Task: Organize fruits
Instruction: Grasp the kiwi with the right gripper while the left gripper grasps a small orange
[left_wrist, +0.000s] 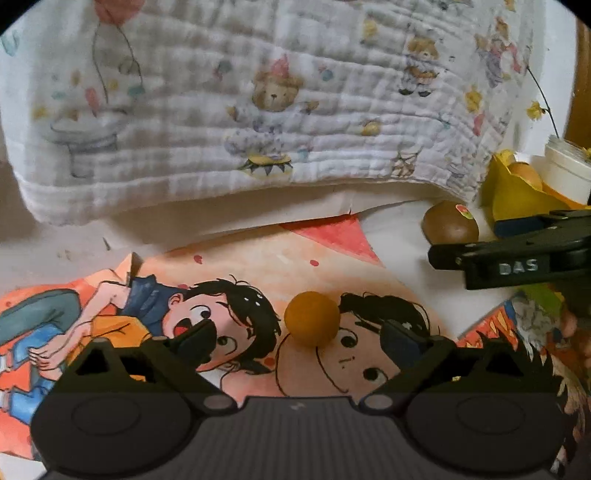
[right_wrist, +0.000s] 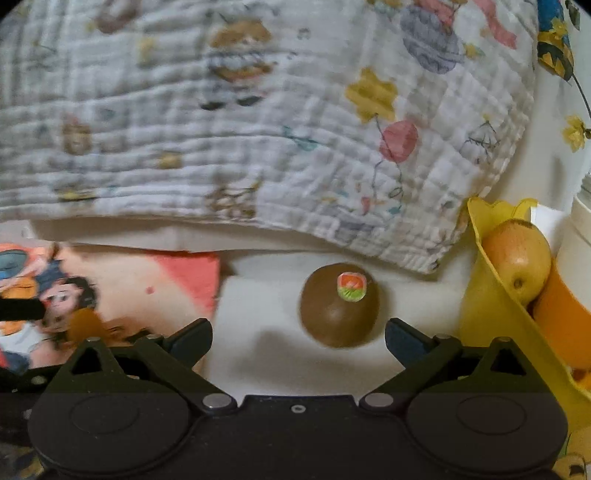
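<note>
A small round orange fruit (left_wrist: 312, 318) lies on a cartoon picture mat (left_wrist: 236, 266), just ahead of my left gripper (left_wrist: 299, 334), whose jaws stand open around it without touching. A brown kiwi (right_wrist: 339, 304) with a sticker rests on the white surface, just ahead of my open right gripper (right_wrist: 299, 334) and a little right of centre. In the left wrist view the kiwi (left_wrist: 450, 222) shows at the right, with a black finger (left_wrist: 480, 258) of the right gripper beside it. A yellow-red fruit (right_wrist: 517, 258) sits in a yellow bowl (right_wrist: 480, 314).
A white quilted cloth (left_wrist: 258, 92) with bear prints hangs across the back. An orange bowl (right_wrist: 561, 306) and a white jar (left_wrist: 567, 173) stand behind the yellow bowl at the right. The left gripper shows as a dark bar (right_wrist: 22, 309) over the mat.
</note>
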